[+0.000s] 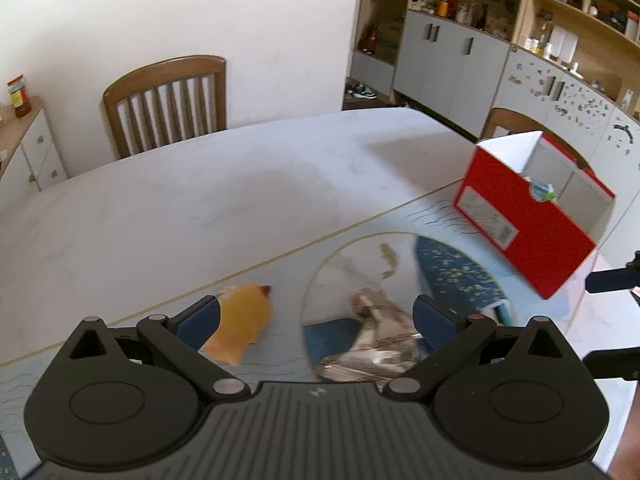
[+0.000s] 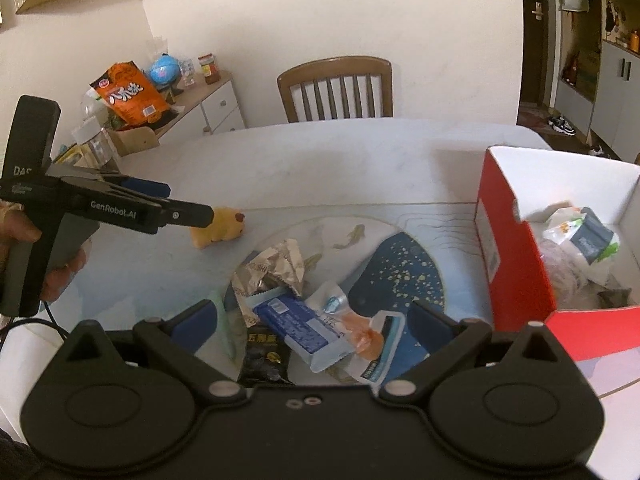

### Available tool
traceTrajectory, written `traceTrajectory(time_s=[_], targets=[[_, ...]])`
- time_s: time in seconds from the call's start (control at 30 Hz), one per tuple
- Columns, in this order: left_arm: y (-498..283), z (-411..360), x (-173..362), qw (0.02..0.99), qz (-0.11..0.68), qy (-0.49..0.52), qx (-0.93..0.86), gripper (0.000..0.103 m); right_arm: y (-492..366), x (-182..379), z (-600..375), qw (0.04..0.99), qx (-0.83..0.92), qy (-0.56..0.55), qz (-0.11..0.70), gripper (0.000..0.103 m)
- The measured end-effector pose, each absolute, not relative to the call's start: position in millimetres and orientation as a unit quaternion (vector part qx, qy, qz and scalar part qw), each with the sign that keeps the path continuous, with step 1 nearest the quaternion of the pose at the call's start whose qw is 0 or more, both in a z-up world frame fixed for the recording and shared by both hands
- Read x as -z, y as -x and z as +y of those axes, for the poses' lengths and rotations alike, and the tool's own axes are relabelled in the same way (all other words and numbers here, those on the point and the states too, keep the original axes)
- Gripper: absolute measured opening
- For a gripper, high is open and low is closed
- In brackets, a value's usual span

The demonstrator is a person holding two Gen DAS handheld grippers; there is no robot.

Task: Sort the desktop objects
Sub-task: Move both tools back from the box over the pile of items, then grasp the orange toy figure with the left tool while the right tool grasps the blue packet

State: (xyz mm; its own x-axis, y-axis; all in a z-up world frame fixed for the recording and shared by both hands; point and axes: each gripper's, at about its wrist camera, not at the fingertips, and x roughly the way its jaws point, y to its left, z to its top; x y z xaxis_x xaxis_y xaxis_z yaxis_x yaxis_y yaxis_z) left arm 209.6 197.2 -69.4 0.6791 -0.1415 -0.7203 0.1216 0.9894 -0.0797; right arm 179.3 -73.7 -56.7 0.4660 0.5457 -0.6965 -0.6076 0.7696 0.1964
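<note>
My left gripper (image 1: 318, 320) is open, low over the table mat. A yellow plush toy (image 1: 240, 320) lies just inside its left pad, and a crumpled silver wrapper (image 1: 380, 332) lies near its right pad. In the right wrist view my right gripper (image 2: 314, 324) is also open, above a pile: a blue packet (image 2: 296, 328), a black packet (image 2: 264, 356), an orange-and-clear packet (image 2: 368, 340) and the silver wrapper (image 2: 276, 268). A hand holds the left gripper (image 2: 192, 216) beside the plush toy (image 2: 218, 228). The red box (image 2: 516, 260) at the right holds several wrappers.
The red box (image 1: 520, 216) stands on the patterned mat (image 1: 460, 268) near the table's right edge. A wooden chair (image 2: 336, 88) is at the far side of the white table (image 2: 320, 160). A sideboard (image 2: 208, 108) with an orange snack bag (image 2: 128, 96) stands at the left.
</note>
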Motion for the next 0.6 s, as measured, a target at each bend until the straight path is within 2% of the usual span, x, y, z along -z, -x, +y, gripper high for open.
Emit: traceTrajectory(time_s=[0.6], targets=[[-246,231,113,0.902,0.427,0.006,0.056,0.103,-199,88,-44,0.838,-0.334,0.055,0.429,0.097]])
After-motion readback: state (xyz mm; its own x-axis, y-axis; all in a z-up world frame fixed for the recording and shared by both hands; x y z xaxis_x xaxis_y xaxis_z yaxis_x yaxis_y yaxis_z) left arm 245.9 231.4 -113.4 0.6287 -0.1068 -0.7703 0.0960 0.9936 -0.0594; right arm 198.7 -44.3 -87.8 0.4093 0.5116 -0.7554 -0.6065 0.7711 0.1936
